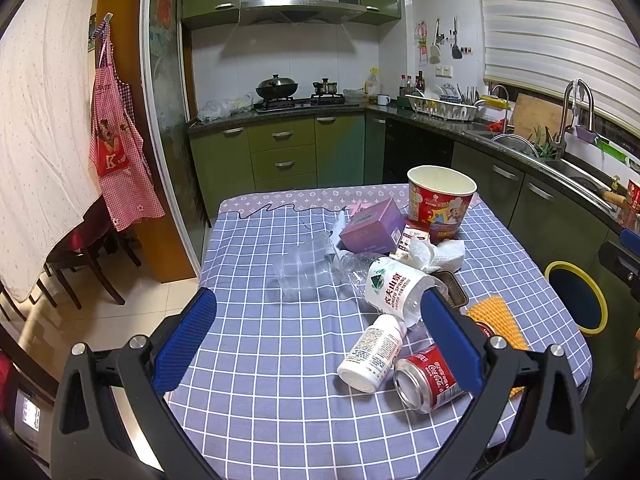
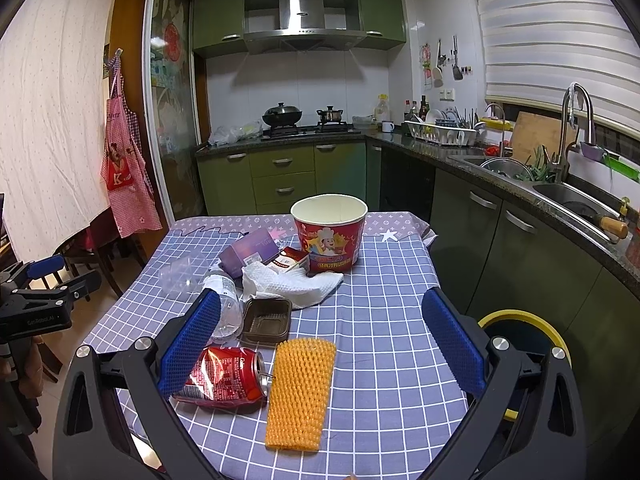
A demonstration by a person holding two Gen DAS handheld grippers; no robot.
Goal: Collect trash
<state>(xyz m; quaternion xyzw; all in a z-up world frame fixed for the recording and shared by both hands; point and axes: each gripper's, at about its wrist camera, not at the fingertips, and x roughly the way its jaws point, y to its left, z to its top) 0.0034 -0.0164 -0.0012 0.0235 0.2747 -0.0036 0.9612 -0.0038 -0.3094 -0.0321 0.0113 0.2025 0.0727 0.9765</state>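
Note:
Trash lies on a blue checked tablecloth: a red paper bucket, a purple box, crumpled tissue, a clear water bottle, a white pill bottle, a crushed cola can, a clear cup, a brown tray and an orange foam net. My left gripper hovers open over the table's near edge, with nothing between its fingers. My right gripper is open too, above the net and the can.
A yellow-rimmed bin stands on the floor right of the table, also seen as the bin. Green kitchen cabinets, a sink counter and a hanging apron surround the table. Dark chairs stand left.

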